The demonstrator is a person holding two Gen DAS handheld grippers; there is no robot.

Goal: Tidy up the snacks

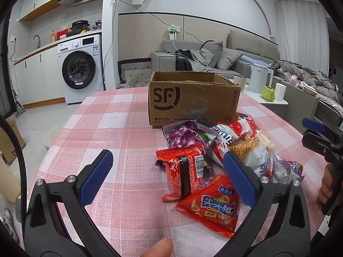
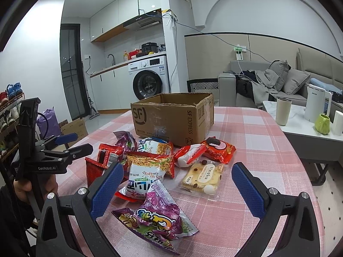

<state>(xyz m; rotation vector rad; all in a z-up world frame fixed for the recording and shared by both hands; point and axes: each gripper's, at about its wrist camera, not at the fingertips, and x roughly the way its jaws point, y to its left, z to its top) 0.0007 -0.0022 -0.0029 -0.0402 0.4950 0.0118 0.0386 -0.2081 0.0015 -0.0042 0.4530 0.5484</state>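
An open brown SF cardboard box stands on the pink checked tablecloth. In front of it lies a loose pile of snack packets. My left gripper is open just above the near edge of the pile, over a red packet and a red crisps bag. My right gripper is open above a purple packet, with a noodle bag and a cracker pack just beyond. Each gripper also shows in the other's view: the right gripper, the left gripper. Neither holds anything.
A low white side table to the right carries a kettle, a beige tumbler and a green cup. A sofa stands behind. A shoe rack and a floor carton are left of the table.
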